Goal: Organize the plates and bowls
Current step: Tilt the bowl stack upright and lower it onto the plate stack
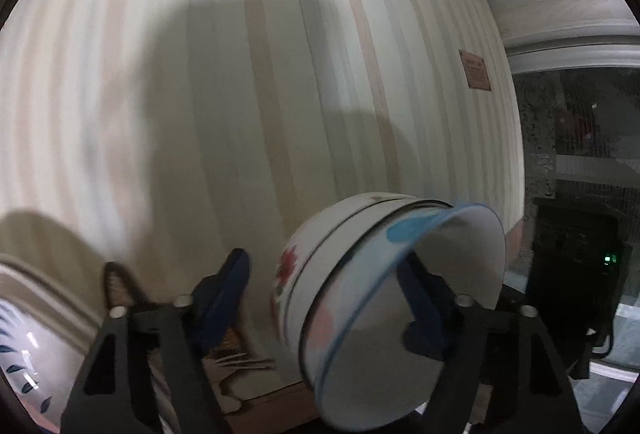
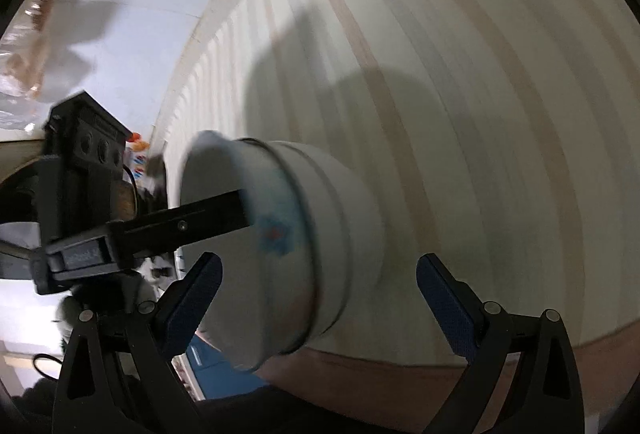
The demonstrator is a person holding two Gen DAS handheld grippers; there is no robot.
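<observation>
A stack of nested white bowls (image 1: pixel 360 286), one with a red flower and one with blue marks, hangs tilted on its side in the air. In the left wrist view my left gripper (image 1: pixel 332 298) has its jaws wide apart, its right finger (image 1: pixel 420 310) hooked inside the front bowl's rim, and the left finger stands clear. In the right wrist view the same stack (image 2: pixel 280 254) sits between my right gripper's (image 2: pixel 320 298) spread fingers without touching them. The left gripper's finger (image 2: pixel 192 222) reaches into the bowl from the left.
A striped cream wall (image 1: pixel 280 73) fills both views, with a small brown plaque (image 1: pixel 476 69). A white dish with blue leaf marks (image 1: pixel 24 362) lies at the lower left. A dark window and a black device (image 1: pixel 576 266) stand at the right.
</observation>
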